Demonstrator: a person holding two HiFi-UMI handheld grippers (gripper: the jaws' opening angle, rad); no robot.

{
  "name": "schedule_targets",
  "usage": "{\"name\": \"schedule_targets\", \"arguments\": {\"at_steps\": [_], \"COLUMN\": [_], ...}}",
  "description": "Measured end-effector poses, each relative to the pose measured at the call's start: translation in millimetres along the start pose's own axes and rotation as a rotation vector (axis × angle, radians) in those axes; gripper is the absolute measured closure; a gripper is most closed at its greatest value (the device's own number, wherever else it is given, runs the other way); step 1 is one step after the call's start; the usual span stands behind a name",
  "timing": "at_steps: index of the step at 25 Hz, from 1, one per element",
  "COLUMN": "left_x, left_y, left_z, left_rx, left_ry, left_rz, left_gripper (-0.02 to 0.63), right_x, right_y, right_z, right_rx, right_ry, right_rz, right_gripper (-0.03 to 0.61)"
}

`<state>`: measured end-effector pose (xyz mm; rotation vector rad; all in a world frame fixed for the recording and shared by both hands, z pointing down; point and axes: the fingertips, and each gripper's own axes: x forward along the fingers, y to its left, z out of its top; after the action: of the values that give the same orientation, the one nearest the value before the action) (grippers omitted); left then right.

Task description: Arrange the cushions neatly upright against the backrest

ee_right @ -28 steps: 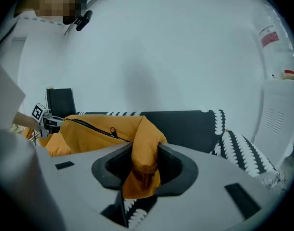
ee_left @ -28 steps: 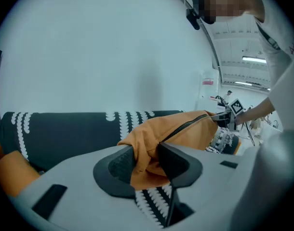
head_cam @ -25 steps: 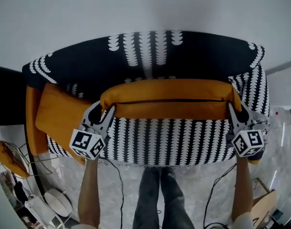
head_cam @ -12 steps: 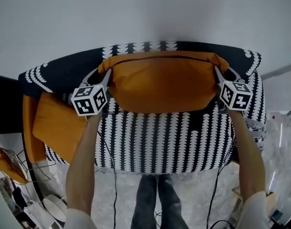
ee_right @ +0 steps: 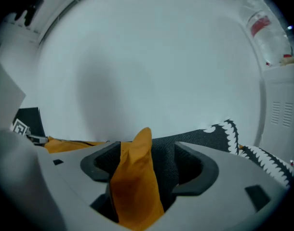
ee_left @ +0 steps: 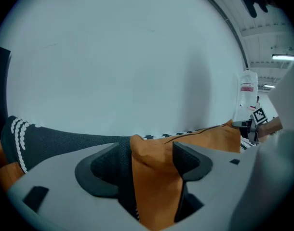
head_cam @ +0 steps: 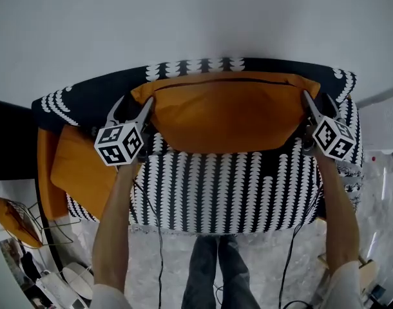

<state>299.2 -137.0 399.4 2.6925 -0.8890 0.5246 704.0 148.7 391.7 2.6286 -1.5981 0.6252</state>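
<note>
Sofa: black-and-white pattern, against a pale wall, on a marbled floor.
Long orange cushion: upright on the seat, against the backrest.
Second orange cushion: at the armrest on the person's left.
Left gripper, right gripper: jaws opening, each with a cushion corner loose between them.

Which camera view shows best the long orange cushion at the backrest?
The head view: the whole orange cushion shows, standing along the backrest. The left gripper view shows only one corner between the opening jaws of the left claw; the right gripper view, the other corner between the opening jaws of the right claw.
</note>
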Motion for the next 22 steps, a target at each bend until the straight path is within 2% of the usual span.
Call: {"name": "schedule_targets", "arguments": {"at_steps": [4, 11, 16, 22], "left_x": [-31.6, -105.2, -172.4, -260.8], "left_y": [-2.6, -14.9, 12.5, 79.3], "left_z": [-5.5, -30.9, -55.6, -118.7], "left_rx": [0.086, 0.096, 0.042, -0.052], "left_ry": [0.021, 0.017, -0.002, 0.017], "left_rz": [-0.018, 0.006, 0.082, 0.233], "left_gripper": [0.278, 0.278, 0.278, 0.278], "right_x": [-38.3, -84.3, -102.9, -101.4], "right_y": [1.3, 101.6, 193.4, 313.1], "right_z": [5.2, -24.8, -66.4, -132.9], "right_rx": [-0.025, -0.234, -0.283, -0.319], "right_ry": [-0.042, -0.011, 0.049, 0.144], "right_rz": [0.002, 0.216, 0.386, 0.584], "right_gripper": [0.249, 0.250, 0.250, 0.250]}}
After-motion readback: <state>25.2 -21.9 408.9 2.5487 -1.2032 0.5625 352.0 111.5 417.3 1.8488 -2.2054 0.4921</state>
